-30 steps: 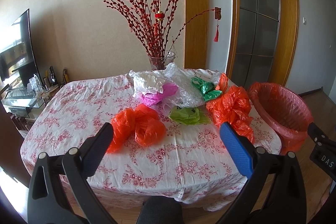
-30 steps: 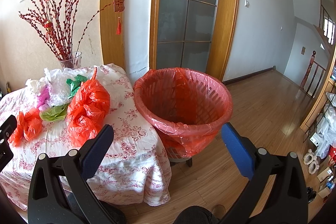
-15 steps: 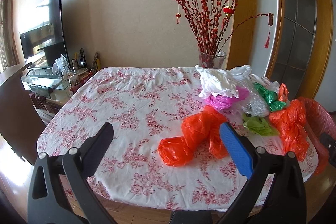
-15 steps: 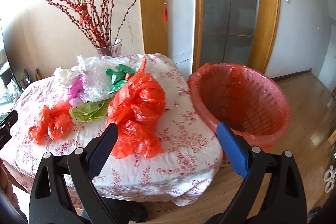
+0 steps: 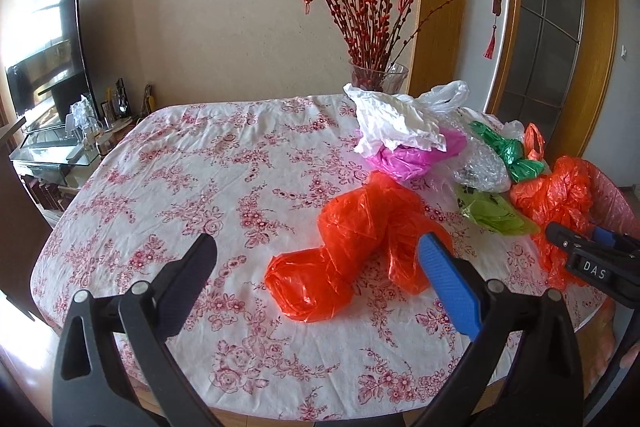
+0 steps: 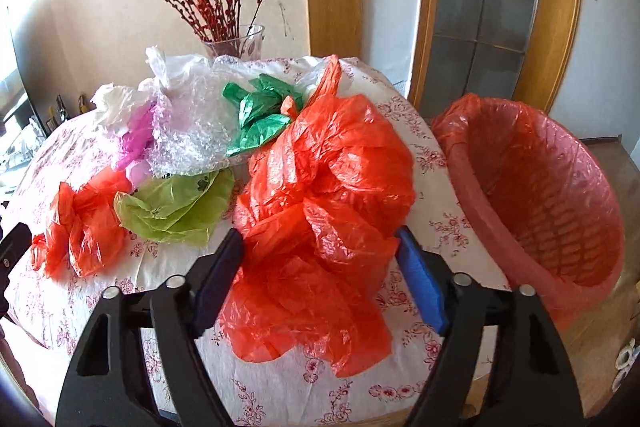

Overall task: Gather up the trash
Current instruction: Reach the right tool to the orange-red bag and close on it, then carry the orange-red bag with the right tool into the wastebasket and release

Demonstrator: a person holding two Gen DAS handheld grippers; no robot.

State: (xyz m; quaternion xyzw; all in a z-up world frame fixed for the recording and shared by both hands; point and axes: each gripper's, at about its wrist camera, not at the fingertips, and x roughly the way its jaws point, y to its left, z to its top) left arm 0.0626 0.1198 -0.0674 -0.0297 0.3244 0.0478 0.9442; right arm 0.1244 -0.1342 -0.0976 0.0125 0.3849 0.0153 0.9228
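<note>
Floral-cloth worktop [image 6: 436, 163]: right gripper [image 6: 320, 259] now over big orange bag [image 6: 328, 187], jaws just closing around it, unclear if clamped; left gripper [image 5: 316, 267] released; bin [image 6: 536, 267] right, unfilled.

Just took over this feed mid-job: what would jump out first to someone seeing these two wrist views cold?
The big orange bag dominates the right wrist view: it sits between the right gripper fingers, whose jaws have just been closing on it. Beside the table stands the red-lined trash basket, nothing visible inside it. In the left view, the left gripper is open over a smaller orange bag on the floral tablecloth.
</note>
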